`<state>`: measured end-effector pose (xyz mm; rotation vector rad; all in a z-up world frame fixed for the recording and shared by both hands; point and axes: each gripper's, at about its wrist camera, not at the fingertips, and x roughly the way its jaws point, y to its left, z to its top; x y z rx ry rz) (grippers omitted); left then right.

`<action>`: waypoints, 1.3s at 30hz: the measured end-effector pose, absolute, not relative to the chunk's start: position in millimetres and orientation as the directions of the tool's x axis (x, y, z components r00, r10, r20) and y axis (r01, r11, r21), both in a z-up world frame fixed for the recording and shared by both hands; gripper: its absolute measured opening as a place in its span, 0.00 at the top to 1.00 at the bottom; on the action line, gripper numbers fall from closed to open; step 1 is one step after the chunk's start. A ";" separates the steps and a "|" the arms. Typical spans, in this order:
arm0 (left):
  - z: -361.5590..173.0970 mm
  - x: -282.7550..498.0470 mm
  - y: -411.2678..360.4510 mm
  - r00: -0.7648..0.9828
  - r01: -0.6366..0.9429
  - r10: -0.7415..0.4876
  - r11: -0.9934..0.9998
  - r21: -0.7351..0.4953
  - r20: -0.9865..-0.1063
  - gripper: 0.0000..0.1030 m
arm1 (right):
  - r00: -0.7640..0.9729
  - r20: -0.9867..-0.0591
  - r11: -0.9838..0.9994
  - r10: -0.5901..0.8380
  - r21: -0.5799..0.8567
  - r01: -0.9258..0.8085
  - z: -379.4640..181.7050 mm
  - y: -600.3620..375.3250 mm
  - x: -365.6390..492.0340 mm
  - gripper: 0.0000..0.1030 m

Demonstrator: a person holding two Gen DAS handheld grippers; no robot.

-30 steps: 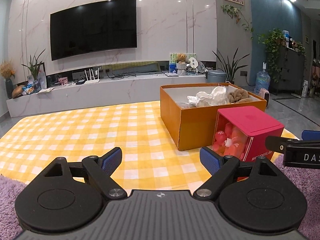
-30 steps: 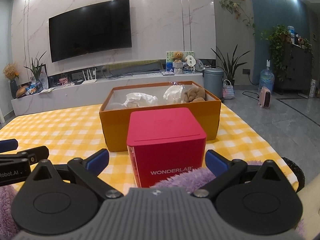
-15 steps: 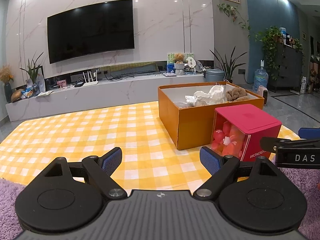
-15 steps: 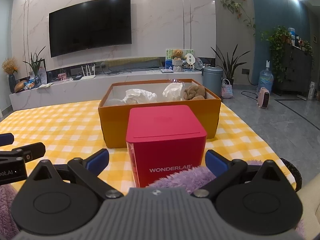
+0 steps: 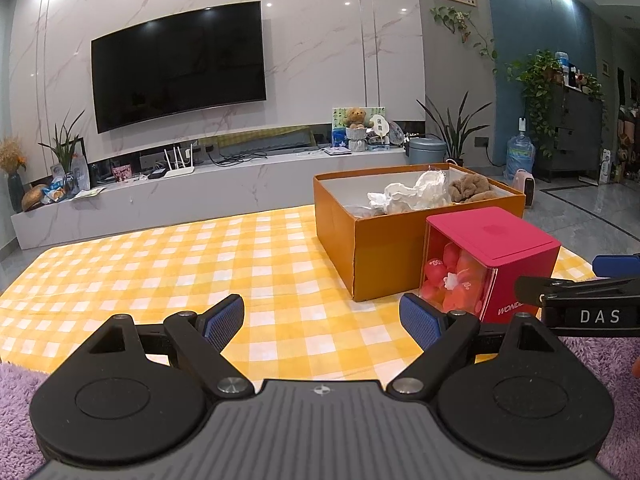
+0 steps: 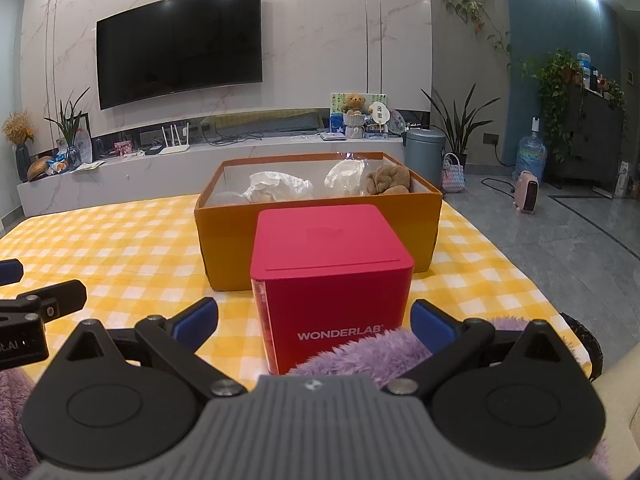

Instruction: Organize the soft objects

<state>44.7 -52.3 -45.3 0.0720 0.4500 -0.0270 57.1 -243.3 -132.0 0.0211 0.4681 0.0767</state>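
Observation:
An orange cardboard box (image 5: pixel 384 248) (image 6: pixel 224 240) stands open on the yellow checked cloth (image 5: pixel 160 272) (image 6: pixel 112 248). Inside lie white crumpled soft items (image 5: pixel 408 196) (image 6: pixel 276 186) and a brown plush toy (image 5: pixel 470 188) (image 6: pixel 390 180). A red WONDERLAB cube box (image 5: pixel 488 252) (image 6: pixel 332 276) stands in front of it, its clear side showing red pieces. My left gripper (image 5: pixel 322 318) is open over the cloth, holding nothing. My right gripper (image 6: pixel 314 320) is open just in front of the red cube, also holding nothing. A purple fluffy fabric (image 6: pixel 360 354) lies under the right gripper.
The purple fluffy rug (image 5: pixel 16 384) borders the cloth's near edge. The right gripper's finger (image 5: pixel 580 300) juts in from the right of the left wrist view. Behind are a white TV bench (image 5: pixel 200 192), a grey bin (image 6: pixel 426 152) and a tiled floor (image 6: pixel 560 232).
Both views have risen and tilted slightly, so the boxes sit a little lower and nearer. Both grippers stay open and nothing was picked up.

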 end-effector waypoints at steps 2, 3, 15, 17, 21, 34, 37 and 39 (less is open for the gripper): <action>-45.1 44.6 -52.5 0.899 0.042 -0.011 0.997 0.062 -0.437 0.01 | 0.889 -0.452 0.997 0.078 0.038 -0.069 -132.1 -243.5 57.5 0.03; -45.0 44.8 -52.3 0.900 0.042 -0.010 0.997 0.063 -0.436 0.01 | 0.888 -0.453 0.997 0.077 0.037 -0.068 -132.2 -243.3 57.9 0.03; -44.9 44.7 -52.1 0.900 0.042 -0.010 0.997 0.063 -0.436 0.01 | 0.886 -0.457 0.997 0.077 0.036 -0.068 -132.2 -243.8 58.4 0.03; -44.9 44.8 -51.8 0.899 0.043 -0.011 0.997 0.062 -0.437 0.01 | 0.885 -0.458 0.997 0.077 0.037 -0.068 -132.6 -244.1 58.6 0.03; -44.8 44.5 -51.9 0.900 0.043 -0.012 0.997 0.063 -0.436 0.01 | 0.884 -0.460 0.997 0.078 0.038 -0.068 -133.3 -244.4 58.5 0.03; -44.7 44.8 -51.2 0.900 0.044 -0.012 0.997 0.062 -0.437 0.01 | 0.883 -0.462 0.997 0.079 0.046 -0.066 -133.5 -244.7 59.0 0.03; -44.7 44.7 -51.2 0.899 0.043 -0.011 0.997 0.063 -0.438 0.01 | 0.883 -0.463 0.997 0.080 0.046 -0.066 -133.6 -244.8 58.9 0.03; -44.5 44.5 -50.9 0.899 0.042 -0.011 0.997 0.062 -0.439 0.01 | 0.883 -0.462 0.997 0.080 0.046 -0.066 -133.5 -244.8 58.7 0.03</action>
